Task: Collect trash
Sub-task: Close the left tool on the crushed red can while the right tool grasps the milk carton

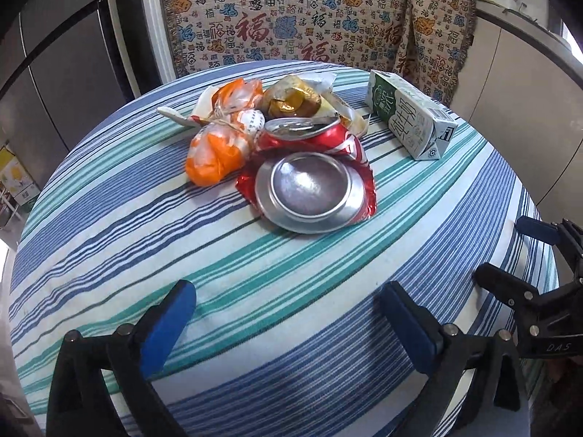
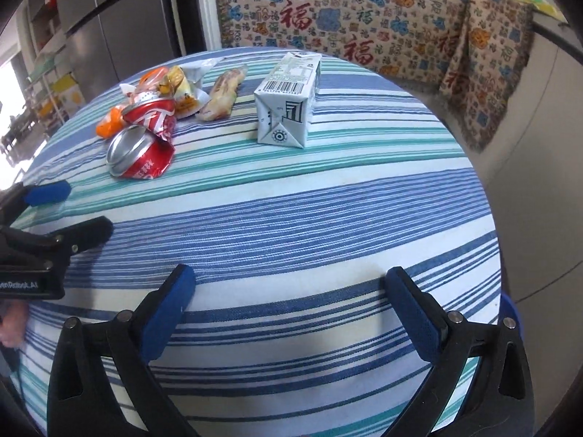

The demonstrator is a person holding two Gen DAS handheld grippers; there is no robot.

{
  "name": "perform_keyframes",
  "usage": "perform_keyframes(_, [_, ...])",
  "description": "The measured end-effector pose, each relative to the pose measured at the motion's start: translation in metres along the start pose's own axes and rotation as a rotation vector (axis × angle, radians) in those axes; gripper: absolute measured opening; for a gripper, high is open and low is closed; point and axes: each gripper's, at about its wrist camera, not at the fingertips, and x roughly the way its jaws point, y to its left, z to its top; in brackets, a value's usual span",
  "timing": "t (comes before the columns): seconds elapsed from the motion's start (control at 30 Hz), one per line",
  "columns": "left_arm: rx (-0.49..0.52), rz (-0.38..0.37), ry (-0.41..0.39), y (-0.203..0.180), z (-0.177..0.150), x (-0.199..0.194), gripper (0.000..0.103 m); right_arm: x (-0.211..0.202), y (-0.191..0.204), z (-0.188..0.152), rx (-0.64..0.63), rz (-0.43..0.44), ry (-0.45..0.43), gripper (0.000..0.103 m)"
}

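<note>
One squashed red can (image 1: 313, 178), one milk carton (image 1: 410, 120), one orange bag (image 1: 218, 145), two snack wrappers (image 2: 222, 98).

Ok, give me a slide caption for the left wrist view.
Open left claw faces a crushed can, wrappers and a carton on a striped tablecloth.

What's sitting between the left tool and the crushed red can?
Nothing; only bare striped tablecloth lies between the left tool and crushed red can, seen in the left wrist view.

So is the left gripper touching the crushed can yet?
Apart. In the left wrist view the open left gripper sits short of the can, with bare striped tablecloth showing between its fingertips and the can.
</note>
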Motion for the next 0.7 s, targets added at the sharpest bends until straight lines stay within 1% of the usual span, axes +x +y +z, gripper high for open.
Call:
perform_keyframes(0.07, [-0.002, -0.033, -0.004, 0.001, 0.009, 0.003, 0.103, -0.001, 0.000, -0.001, 0.002, 0.003, -0.003, 0.103])
perform_keyframes(0.17, [-0.028, -0.123, -0.016, 0.001, 0.022, 0.005, 0.103, -0.001, 0.001, -0.002, 0.004, 0.003, -0.006, 0.103])
perform_keyframes(0.23, [-0.042, -0.159, -0.039, 0.003, 0.033, 0.006, 0.103, -0.001, -0.001, -0.001, 0.004, 0.003, -0.007, 0.103])
perform_keyframes(0.3, [-0.046, -0.153, -0.056, 0.005, 0.043, 0.010, 0.103, -0.001, -0.001, -0.001, 0.004, 0.004, -0.008, 0.103])
perform_keyframes(0.4, [-0.068, -0.148, -0.048, 0.014, 0.052, 0.022, 0.103, -0.001, -0.001, -0.002, 0.003, 0.004, -0.008, 0.103])
perform_keyframes(0.43, [-0.079, -0.149, -0.043, 0.017, 0.053, 0.025, 0.100, -0.001, -0.001, -0.002, 0.003, 0.004, -0.009, 0.103])
perform_keyframes(0.5, [-0.087, -0.142, -0.060, 0.021, 0.051, 0.024, 0.084, -0.001, -0.002, -0.002, 0.002, 0.005, -0.009, 0.103])
perform_keyframes(0.53, [-0.084, -0.154, -0.064, 0.023, 0.049, 0.020, 0.075, -0.001, -0.002, -0.002, 0.002, 0.005, -0.009, 0.103])
perform_keyframes(0.57, [-0.088, -0.168, -0.060, 0.024, 0.048, 0.018, 0.071, -0.001, -0.002, -0.002, 0.002, 0.006, -0.009, 0.103])
perform_keyframes(0.63, [-0.094, -0.170, -0.052, 0.026, 0.040, 0.011, 0.071, -0.001, -0.003, -0.002, 0.001, 0.007, -0.009, 0.103])
perform_keyframes(0.7, [-0.087, -0.151, -0.048, 0.028, 0.029, 0.001, 0.071, -0.001, -0.003, -0.002, 0.001, 0.007, -0.009, 0.103])
